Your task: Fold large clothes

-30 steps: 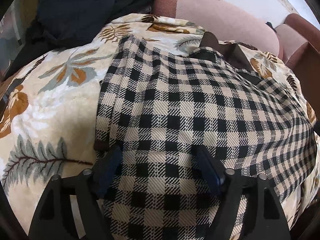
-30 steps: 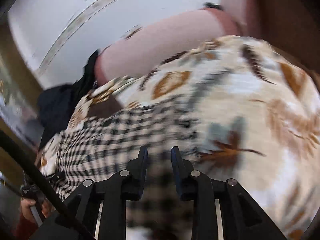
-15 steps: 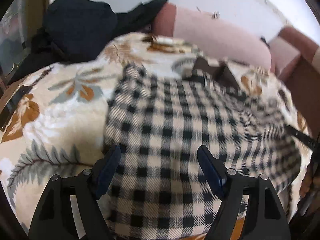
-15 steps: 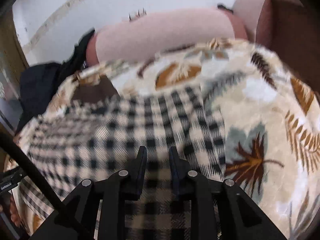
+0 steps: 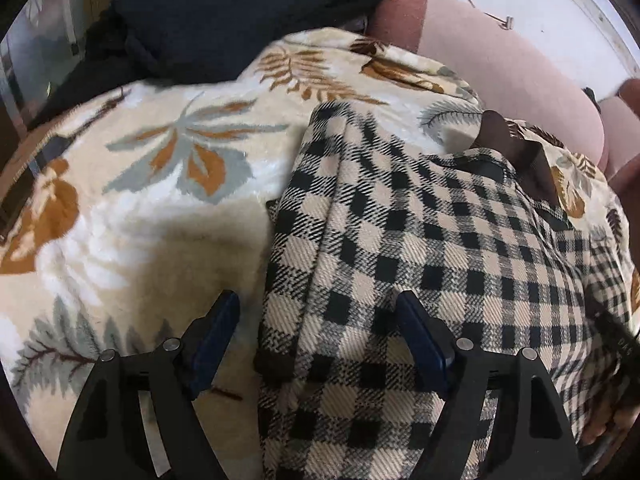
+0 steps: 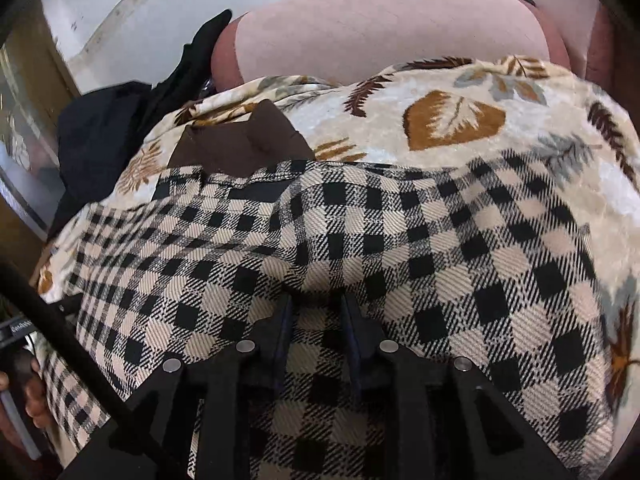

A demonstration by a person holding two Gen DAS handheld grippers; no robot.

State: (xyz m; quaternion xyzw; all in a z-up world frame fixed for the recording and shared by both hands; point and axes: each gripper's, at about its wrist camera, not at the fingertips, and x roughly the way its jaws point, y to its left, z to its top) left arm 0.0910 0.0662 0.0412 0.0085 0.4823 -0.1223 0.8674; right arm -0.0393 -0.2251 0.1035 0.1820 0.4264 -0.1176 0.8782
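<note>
Checked garment (image 5: 420,248) lies spread over the leaf-print blanket (image 5: 132,208), filling the centre and right of the left wrist view; in the right wrist view it fills the lower two thirds (image 6: 360,248).

Only the left view gives us the garment's folded left edge, a thick stacked ridge running from upper centre down to the bottom of the frame, with bare blanket to its left as far as the frame's left edge. The left gripper (image 5: 316,332) stands with jaws wide apart straddling that edge: left finger over blanket, right finger over cloth, nothing gripped.

Only the right view gives us the brown collar (image 6: 240,144) clearly, at upper left of the garment, and the garment's right edge sloping down the right of the frame, with blanket beyond it. The right gripper (image 6: 316,320) has its jaws narrow and now opening; cloth fills the gap between the fingers, but we cannot tell whether the pads pinch a fold.

A dark pile of clothes (image 5: 224,12) crowds the upper left in both views. A pink cushion (image 6: 380,32) bounds the far side along the top.
</note>
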